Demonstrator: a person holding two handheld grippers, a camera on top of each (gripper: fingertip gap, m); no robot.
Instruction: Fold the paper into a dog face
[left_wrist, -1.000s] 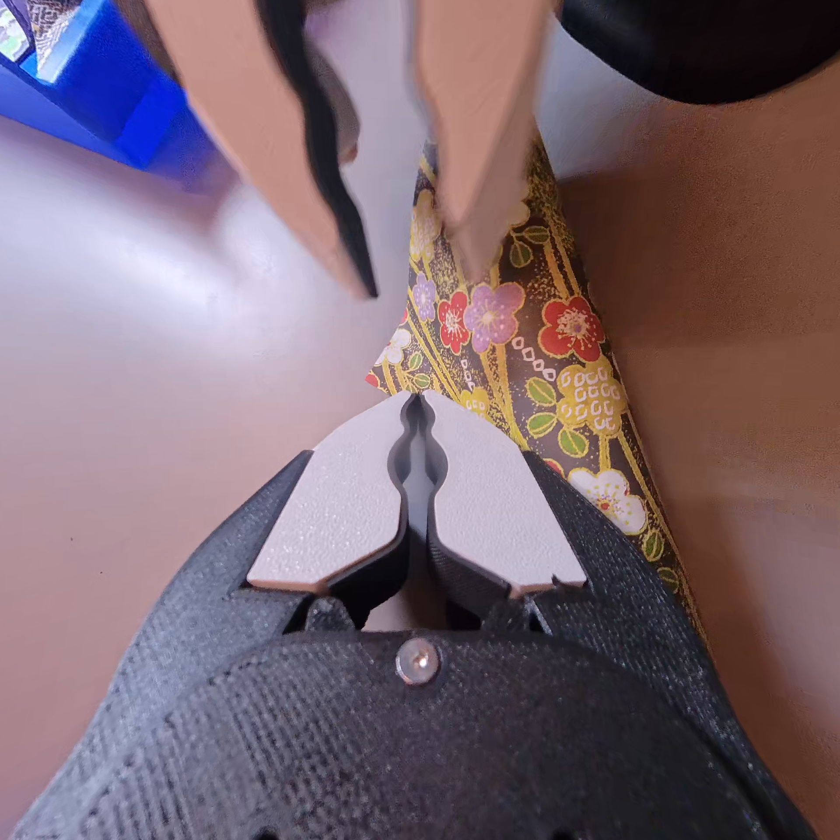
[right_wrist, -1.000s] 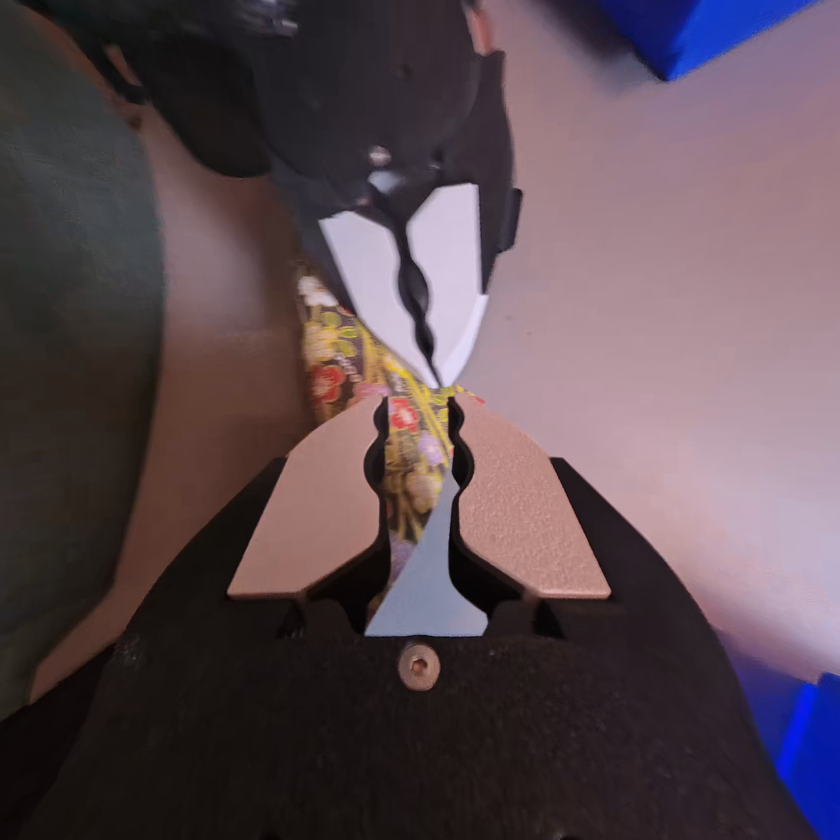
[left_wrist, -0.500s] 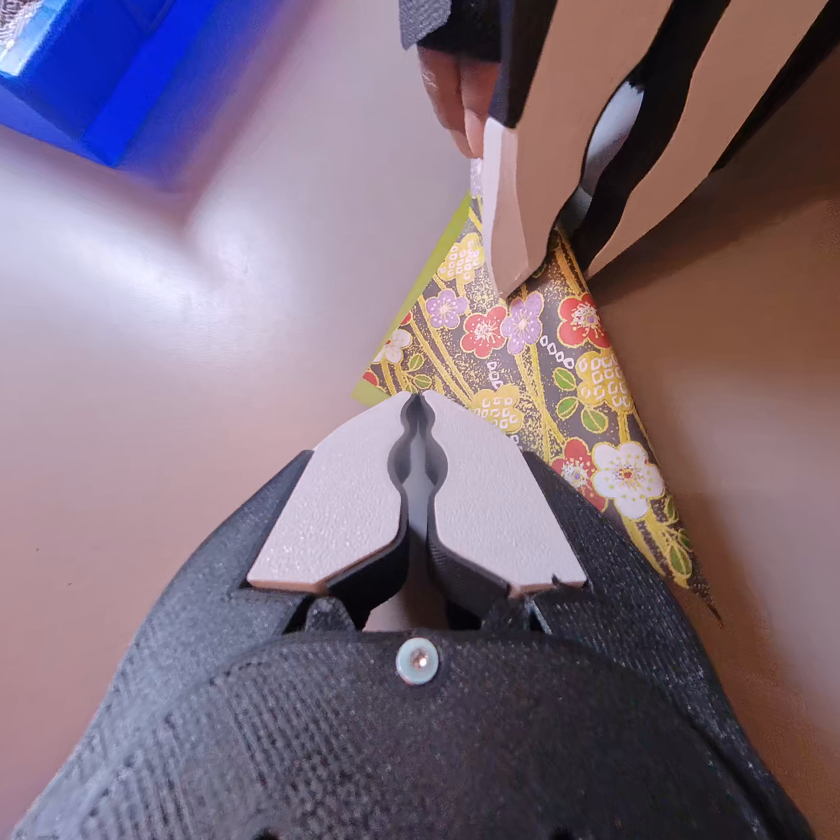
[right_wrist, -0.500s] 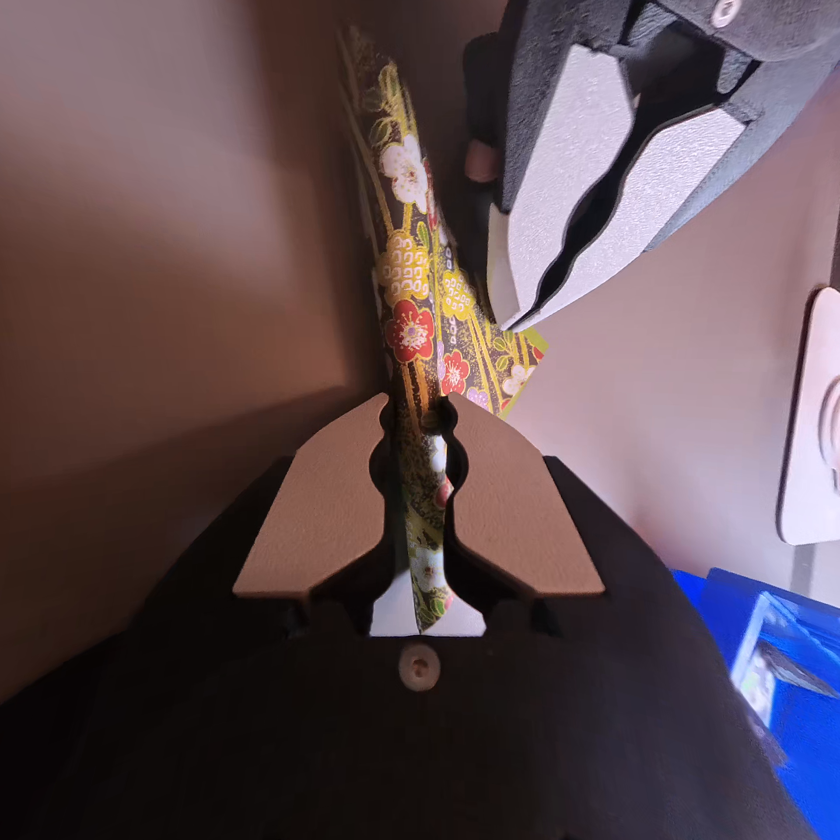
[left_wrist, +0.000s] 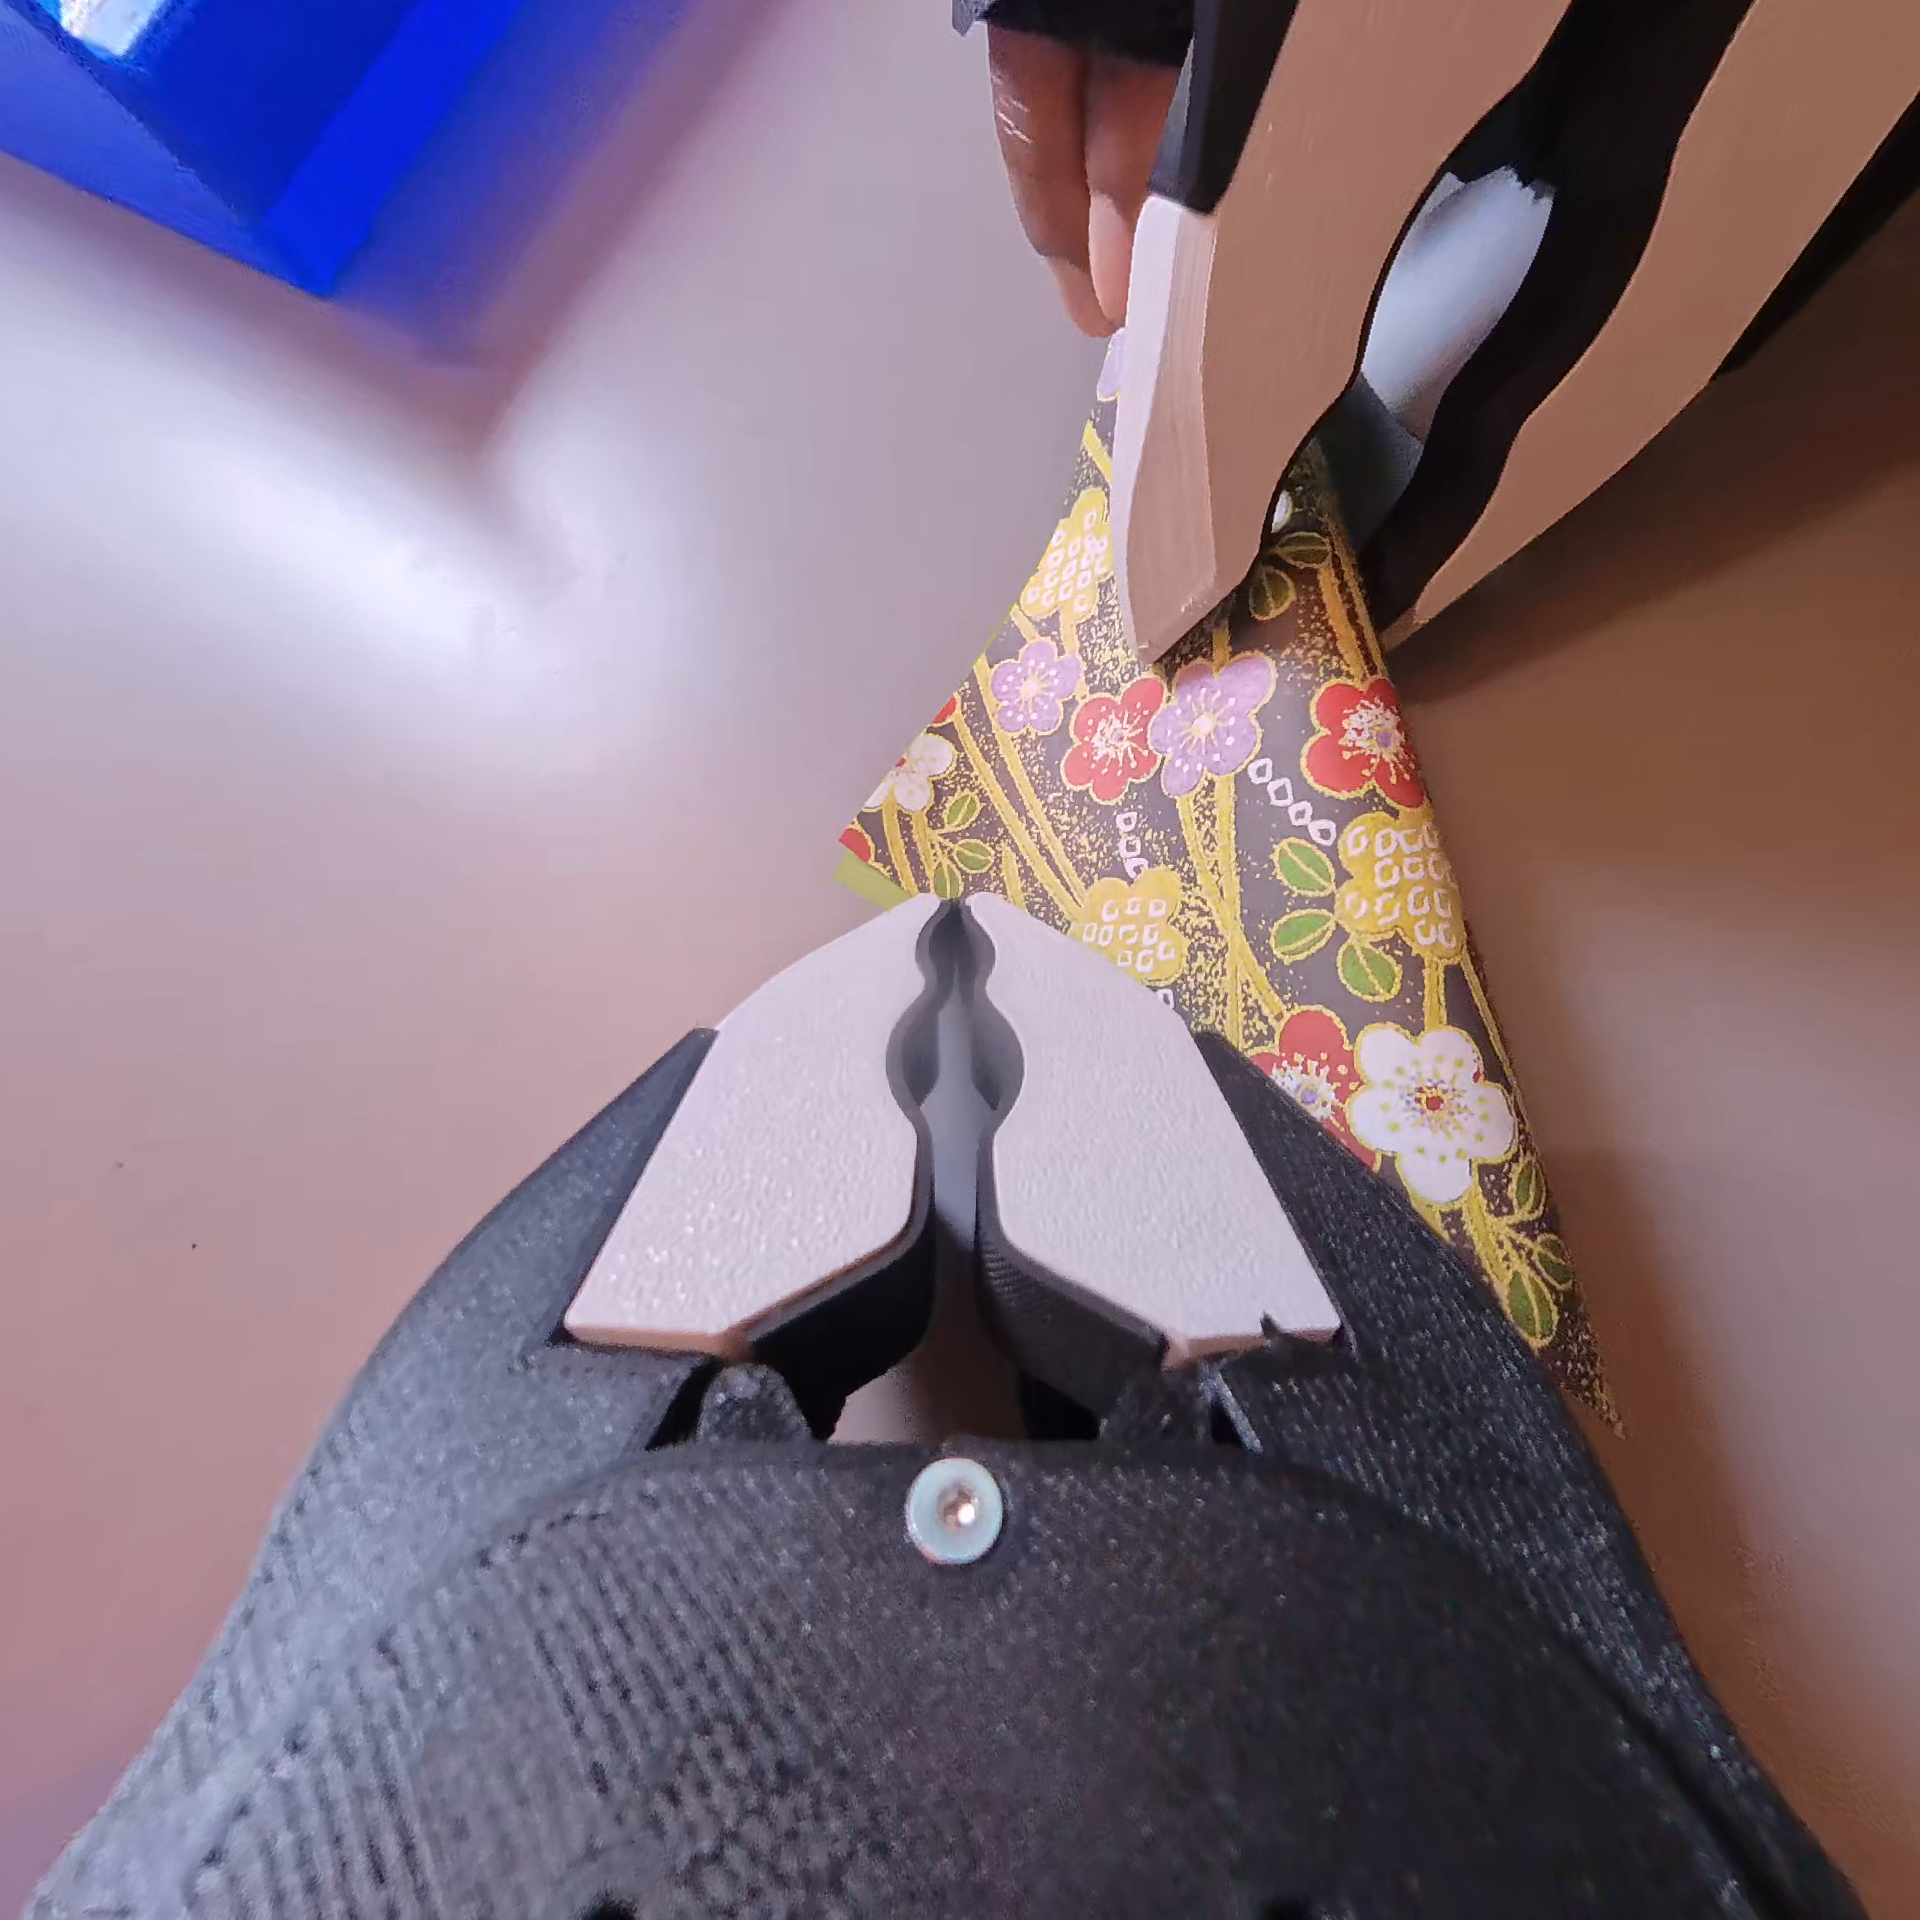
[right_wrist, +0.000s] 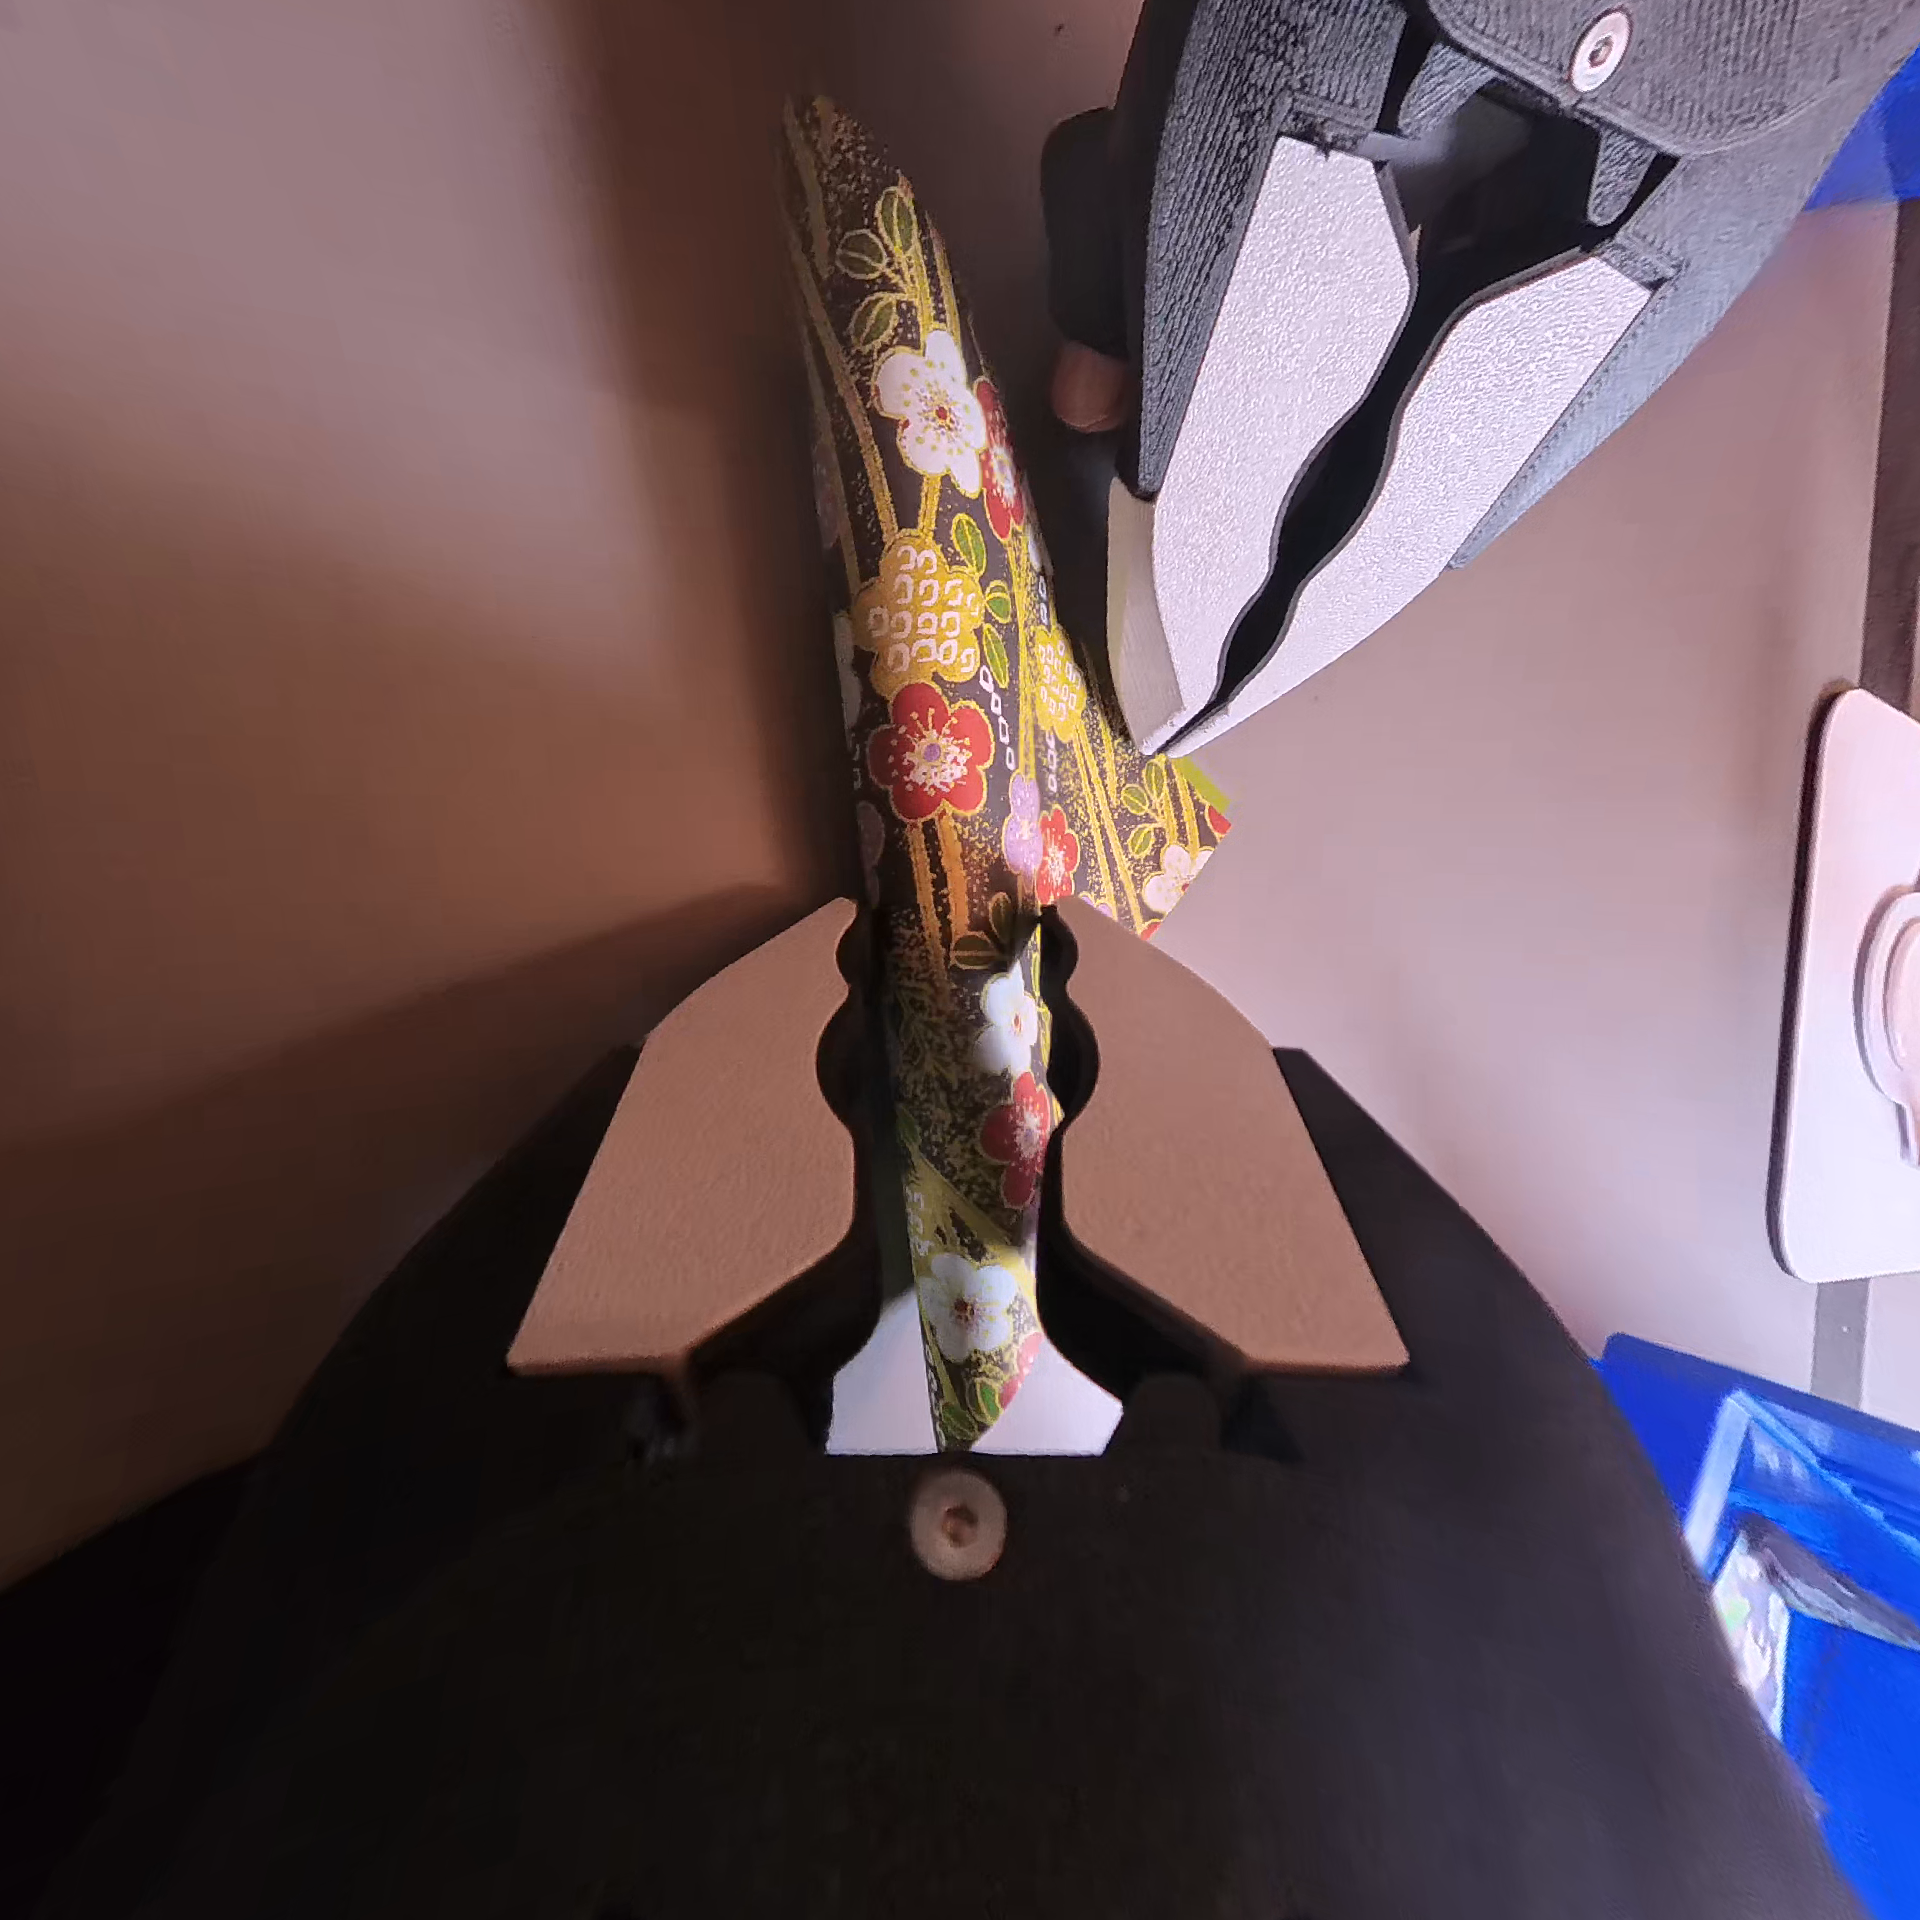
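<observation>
The paper (left_wrist: 1247, 831) has flowers on a dark side and a green side under it. It lies on the smooth table (left_wrist: 416, 831), already folded into a three-corner shape, with one flap lifted up. In the left wrist view it sits at about 1 o'clock from the grey jaws. In the right wrist view the lifted flap (right_wrist: 935, 644) stands up tall toward 12 o'clock.

The right gripper (right_wrist: 951, 914) has its brown jaws a little apart, and the flap runs up through the gap between them. I cannot tell if they really squeeze it. The left gripper (left_wrist: 956, 909) has its jaws pressed together and holds nothing. Its tip rests on or just above the paper corner at about 11 o'clock of the sheet, as if pinning it down.

I think the job now is to fold that flap over to make an ear. To do it well, keep the left tip firm on the corner so the sheet cannot slide. Bring the flap down slowly, line up the edges, then press along the fold.

A blue box (left_wrist: 208, 135) sits far off at 11 o'clock.
</observation>
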